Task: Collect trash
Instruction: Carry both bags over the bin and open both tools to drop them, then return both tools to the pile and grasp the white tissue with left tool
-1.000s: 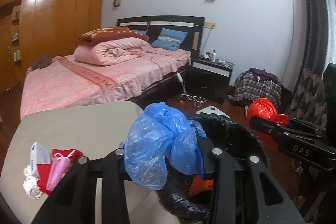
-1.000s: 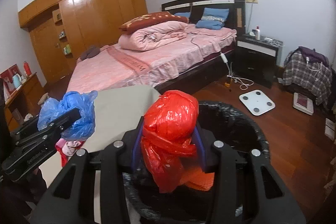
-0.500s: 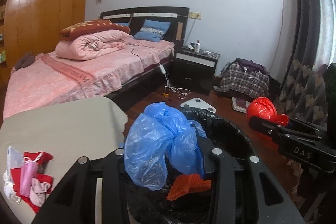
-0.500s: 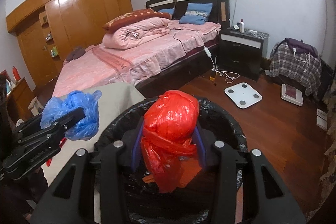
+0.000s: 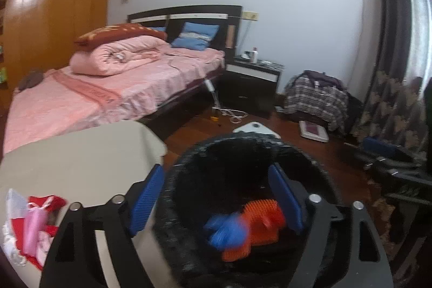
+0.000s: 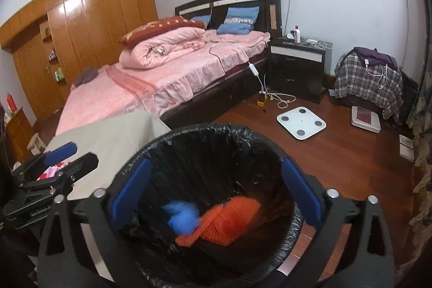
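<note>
1. Bin (image 5: 189, 161) sits directly under the left hand-held gripper (image 5: 216, 196), whose jaws are opening, nothing between them, so the blue bag (image 5: 225, 232) lands inside.
2. Bin liner (image 6: 216, 134) lies beneath the right hand-held gripper (image 6: 216, 188), jaws opening and empty; the blue bag (image 6: 181, 216) rests on orange trash (image 6: 229, 220).

We've got the bin (image 6: 205, 142) on the floor right beside the counter (image 6: 113, 136), bed (image 6: 167, 77) behind both, nightstand (image 6: 297, 66) to the bed's right, scale (image 6: 301, 122) in front.
</note>
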`<control>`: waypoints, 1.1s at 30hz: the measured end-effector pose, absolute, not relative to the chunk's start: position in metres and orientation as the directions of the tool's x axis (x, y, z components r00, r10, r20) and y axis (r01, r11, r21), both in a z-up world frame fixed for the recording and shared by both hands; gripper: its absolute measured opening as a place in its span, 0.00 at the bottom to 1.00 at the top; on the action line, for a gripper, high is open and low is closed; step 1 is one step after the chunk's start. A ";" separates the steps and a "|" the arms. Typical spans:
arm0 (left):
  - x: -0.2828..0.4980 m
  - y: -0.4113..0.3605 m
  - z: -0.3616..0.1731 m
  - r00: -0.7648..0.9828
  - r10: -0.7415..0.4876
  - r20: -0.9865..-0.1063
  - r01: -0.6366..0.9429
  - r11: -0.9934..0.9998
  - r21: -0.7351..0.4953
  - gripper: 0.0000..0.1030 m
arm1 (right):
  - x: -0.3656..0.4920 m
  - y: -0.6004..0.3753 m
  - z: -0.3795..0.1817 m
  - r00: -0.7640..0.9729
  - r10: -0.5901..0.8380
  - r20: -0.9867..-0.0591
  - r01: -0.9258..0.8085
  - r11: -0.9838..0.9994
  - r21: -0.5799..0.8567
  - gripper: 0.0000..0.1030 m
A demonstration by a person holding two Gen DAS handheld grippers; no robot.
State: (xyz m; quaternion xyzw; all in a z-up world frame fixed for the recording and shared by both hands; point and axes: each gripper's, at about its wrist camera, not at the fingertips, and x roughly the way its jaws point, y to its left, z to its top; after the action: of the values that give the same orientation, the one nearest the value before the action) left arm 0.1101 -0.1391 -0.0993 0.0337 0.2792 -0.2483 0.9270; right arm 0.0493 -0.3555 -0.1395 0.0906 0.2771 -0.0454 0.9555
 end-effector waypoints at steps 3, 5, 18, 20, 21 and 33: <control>0.107 -0.116 -0.097 0.752 -0.395 -0.528 0.429 0.901 -0.063 0.83 | 0.046 -0.347 -0.135 0.855 -0.036 -0.517 0.126 0.982 0.141 0.95; 0.103 -0.097 -0.095 0.774 -0.359 -0.521 0.391 0.919 -0.052 0.86 | 0.045 -0.337 -0.130 0.862 -0.038 -0.505 0.114 0.986 0.120 0.95; 0.081 0.024 -0.097 0.850 -0.099 -0.517 0.113 0.994 -0.004 0.89 | 0.066 -0.240 -0.133 0.853 0.142 -0.503 -0.087 0.987 0.131 0.95; 0.078 0.042 -0.100 0.853 -0.061 -0.518 0.073 0.997 0.002 0.89 | 0.071 -0.222 -0.134 0.847 0.171 -0.503 -0.122 0.984 0.129 0.95; 0.077 0.052 -0.101 0.853 -0.044 -0.521 0.051 0.999 0.000 0.89 | 0.072 -0.215 -0.134 0.845 0.183 -0.503 -0.136 0.982 0.128 0.95; 0.066 0.145 -0.131 0.820 0.116 -0.560 -0.130 0.991 0.016 0.89 | 0.102 -0.134 -0.154 0.793 0.275 -0.543 -0.246 0.961 0.127 0.95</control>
State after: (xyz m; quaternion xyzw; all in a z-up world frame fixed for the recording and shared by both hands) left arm 0.0657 0.1446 -0.1314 -0.0116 0.2926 0.0645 0.9540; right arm 0.1023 -0.1335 -0.1540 0.0248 0.2903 0.1378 0.9466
